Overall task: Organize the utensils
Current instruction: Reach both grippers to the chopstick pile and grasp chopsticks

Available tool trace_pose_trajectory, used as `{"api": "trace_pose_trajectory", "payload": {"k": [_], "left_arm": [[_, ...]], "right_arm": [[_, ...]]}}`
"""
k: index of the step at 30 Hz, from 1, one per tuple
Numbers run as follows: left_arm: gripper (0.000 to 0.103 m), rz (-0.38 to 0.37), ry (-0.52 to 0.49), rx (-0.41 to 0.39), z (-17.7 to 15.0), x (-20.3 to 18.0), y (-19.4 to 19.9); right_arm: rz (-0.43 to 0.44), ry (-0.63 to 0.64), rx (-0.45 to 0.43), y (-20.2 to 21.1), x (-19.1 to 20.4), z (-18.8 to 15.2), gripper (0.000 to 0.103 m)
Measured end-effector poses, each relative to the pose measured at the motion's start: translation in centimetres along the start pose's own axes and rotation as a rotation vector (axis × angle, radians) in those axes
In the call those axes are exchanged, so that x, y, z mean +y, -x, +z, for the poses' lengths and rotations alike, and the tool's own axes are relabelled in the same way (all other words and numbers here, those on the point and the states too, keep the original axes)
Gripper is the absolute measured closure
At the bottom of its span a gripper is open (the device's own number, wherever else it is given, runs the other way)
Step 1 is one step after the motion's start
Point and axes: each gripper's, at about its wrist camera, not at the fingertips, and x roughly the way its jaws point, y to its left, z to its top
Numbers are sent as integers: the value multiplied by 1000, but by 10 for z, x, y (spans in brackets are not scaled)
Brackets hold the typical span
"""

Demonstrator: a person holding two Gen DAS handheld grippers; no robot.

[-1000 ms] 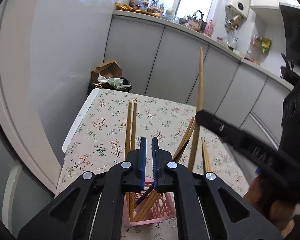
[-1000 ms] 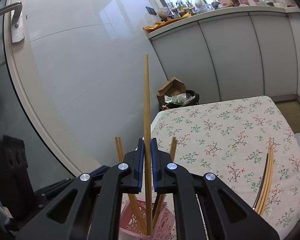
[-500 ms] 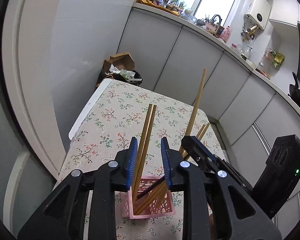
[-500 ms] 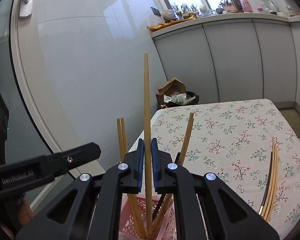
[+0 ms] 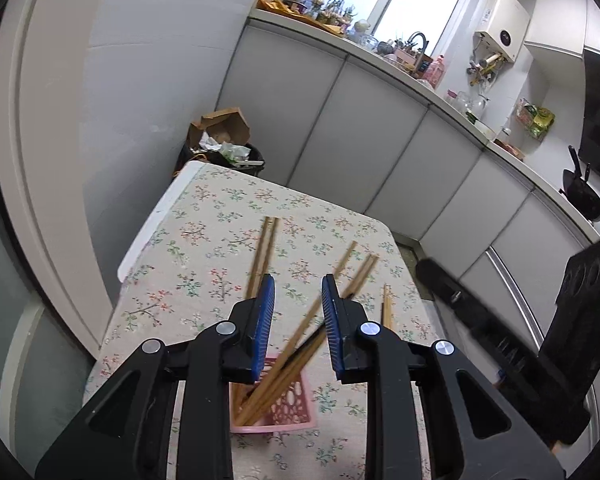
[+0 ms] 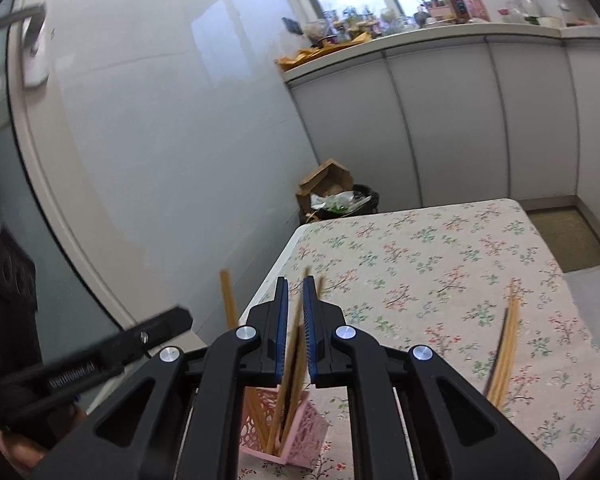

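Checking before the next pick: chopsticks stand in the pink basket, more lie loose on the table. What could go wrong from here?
1. The chopsticks lean steeply out of the small pink basket. A snag by the right gripper, close by with its fingers shut, could tip it.
2. The loose chopsticks lie near the table edge and might roll off if nudged.

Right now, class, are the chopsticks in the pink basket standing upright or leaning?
Leaning. In the left wrist view the chopsticks fan out at slants from the pink basket, tips spread apart rather than vertical.
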Motion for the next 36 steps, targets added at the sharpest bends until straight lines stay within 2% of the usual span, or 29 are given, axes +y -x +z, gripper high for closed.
{"api": "trace_pose_trajectory", "payload": {"k": [2,4,10,11,16,18,22,23,26,30,36], "left_arm": [[79,-24,-22,3,-1,-13,1],[79,-32,-57,4,-3,-27,1],[79,-36,-180,56,-18,-84,-11],[79,-42,-197,66,-22,-93,-14],[79,-44,-269,162,-39,-139,-51],[79,-43,-285,214,-47,-152,-71],[79,-31,-342,315,-64,-174,-123],[79,-28,-342,340,-66,-176,-137],[79,-39,-301,432,-70,-172,-182],[79,-46,-177,572,-80,-153,-242],[79,20,-165,634,-88,-143,-290]], "right_arm": [[-21,-32,-25,18,-18,18,93],[-47,-51,-49,35,-34,31,86],[-195,-142,-62,74,-105,57,84],[-233,-172,-46,77,-122,57,83],[-277,-281,74,70,-172,48,80],[-298,-315,151,62,-189,39,75],[-301,-399,299,44,-222,17,74],[-297,-420,331,40,-229,12,74],[-275,-467,394,32,-241,-4,61],[-273,-541,464,19,-251,-18,60],[-262,-589,474,9,-258,-19,60]]}}
